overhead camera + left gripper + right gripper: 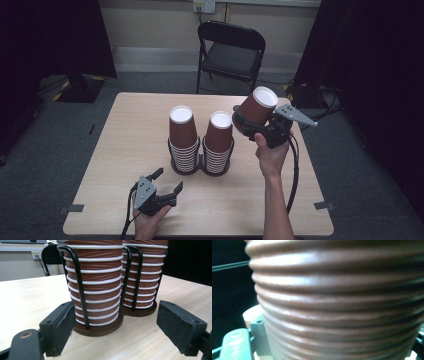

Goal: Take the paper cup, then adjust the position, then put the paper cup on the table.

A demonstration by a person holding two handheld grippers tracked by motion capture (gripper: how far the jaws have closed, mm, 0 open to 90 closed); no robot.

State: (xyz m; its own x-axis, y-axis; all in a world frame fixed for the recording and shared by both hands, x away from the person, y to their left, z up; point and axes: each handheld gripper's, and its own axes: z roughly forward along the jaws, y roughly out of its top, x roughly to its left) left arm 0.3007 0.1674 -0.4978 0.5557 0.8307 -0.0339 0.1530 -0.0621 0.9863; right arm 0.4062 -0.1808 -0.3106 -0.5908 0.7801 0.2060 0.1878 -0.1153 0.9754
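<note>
A wooden table (125, 150) seen from above, with a person's two forearms coming in from the near edge.

At the left, the left gripper (169, 182) rests low over the near part of the table, its two black jaws spread wide with nothing between them. In the left gripper view (115, 322) the jaws frame the foot of two cup stacks just ahead of them.

Ahead and to the right of that gripper stand the left stack (183, 142) and the right stack (218, 145). They are ribbed brown paper cups, nested upside down, each stack inside a black wire holder (80, 287) on a round brown base. The two bases are just beside each other. Both stacks stand upright, white bottoms facing up.

At the right, the right gripper (250, 122) is raised above the table's far right part, just right of the right stack. Its jaws are closed on the sides of a single brown cup (257, 106). The cup is tilted: its long axis leans up and to the right, white bottom toward the upper right, open mouth down toward the stacks. In the right gripper view the cup's ribbed wall (337, 302) sits blurred and very close.
</note>
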